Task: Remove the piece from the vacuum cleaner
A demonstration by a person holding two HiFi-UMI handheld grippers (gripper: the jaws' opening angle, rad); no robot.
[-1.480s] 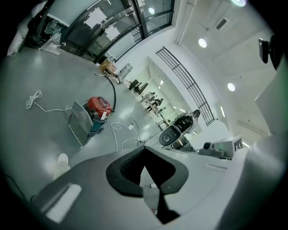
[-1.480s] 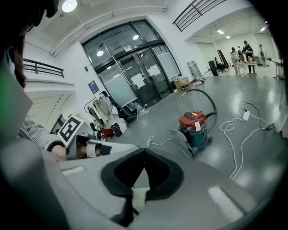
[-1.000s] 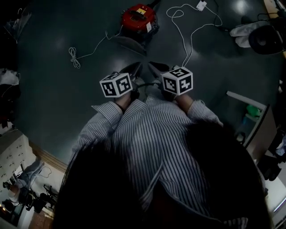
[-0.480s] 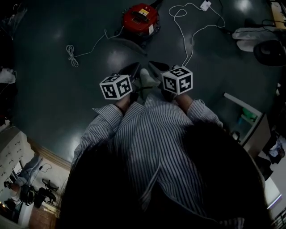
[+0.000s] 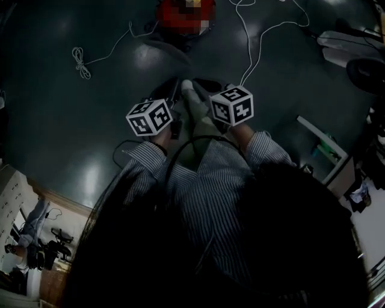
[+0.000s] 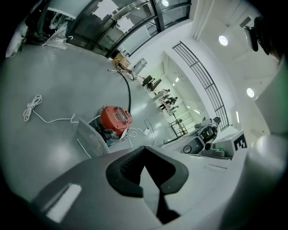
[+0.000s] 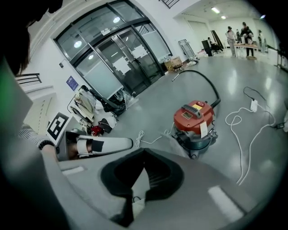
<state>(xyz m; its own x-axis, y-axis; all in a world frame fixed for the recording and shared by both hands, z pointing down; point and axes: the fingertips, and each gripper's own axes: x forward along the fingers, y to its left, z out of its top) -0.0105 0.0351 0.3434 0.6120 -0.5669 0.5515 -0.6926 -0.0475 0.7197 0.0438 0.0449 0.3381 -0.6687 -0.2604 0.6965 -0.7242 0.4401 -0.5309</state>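
The vacuum cleaner has a red top, a grey-green drum and a black hose, and it stands on the grey floor ahead of me. The left gripper view shows the vacuum cleaner with a flat grey panel leaning at its near side. In the head view it is a blurred red patch at the top edge. My left gripper and right gripper are both shut and hold nothing. I carry them side by side near my chest, well short of the machine, with their marker cubes facing up.
A long white cable loops over the floor right of the vacuum cleaner. A coiled white cord lies to its left. A white shelf unit stands at my right and dark gear at the far right. Glass doors close the hall.
The vacuum cleaner has slid up to the top edge of the head view and the coiled cord has shifted left. Both grippers stay together in front of my chest, still shut.
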